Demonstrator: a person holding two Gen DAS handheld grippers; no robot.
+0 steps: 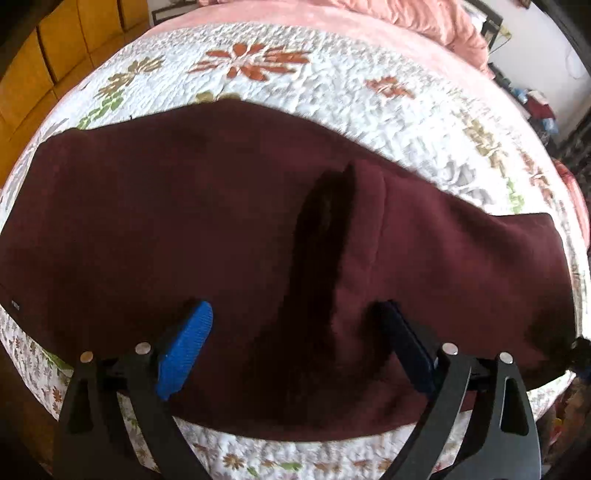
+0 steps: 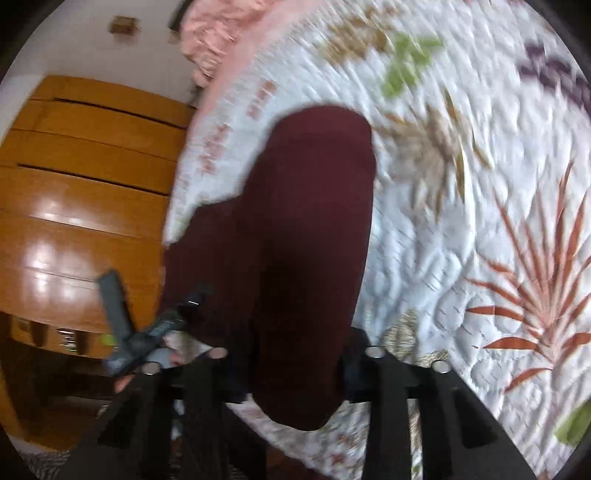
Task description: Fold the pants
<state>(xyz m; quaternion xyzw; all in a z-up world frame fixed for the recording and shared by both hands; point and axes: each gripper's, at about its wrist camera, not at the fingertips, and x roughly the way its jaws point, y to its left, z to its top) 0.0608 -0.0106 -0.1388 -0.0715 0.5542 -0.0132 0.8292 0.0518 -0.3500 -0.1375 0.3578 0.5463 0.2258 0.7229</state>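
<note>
Left wrist view: pants [image 1: 221,229], maroon, lie lengthwise across the quilt [image 1: 332,92] of a bed, near its front edge. They look already doubled leg on leg, judging by the single long band of cloth and the seam near mid-length. A dark crease stands up at the middle, so the cloth is not yet flat there.

Left gripper [image 1: 295,339] hangs over the near edge of the pants, tilted steeply down, jaws wide apart with nothing between the blue pads [image 1: 184,350]. Likely reason: it is placed to come down on the near hem at mid-length, or to pin the cloth while the other end is lifted.

Right wrist view (blurred): the pants run away from the camera along the bed edge, the far end rounded and lying flat. Right gripper [image 2: 295,373] has its jaws drawn in narrow around the near end of the pants. The cloth sits between the fingers and covers them, so a grip on that end seems probable, though contact at the pads is hidden. Holding an end suits carrying it over to the other.

Wood cabinet [image 2: 74,184] stands beside the bed. Pink blanket [image 1: 369,14] lies at the far side.

Judgement: lengthwise fold appears done; crosswise fold not yet made.
</note>
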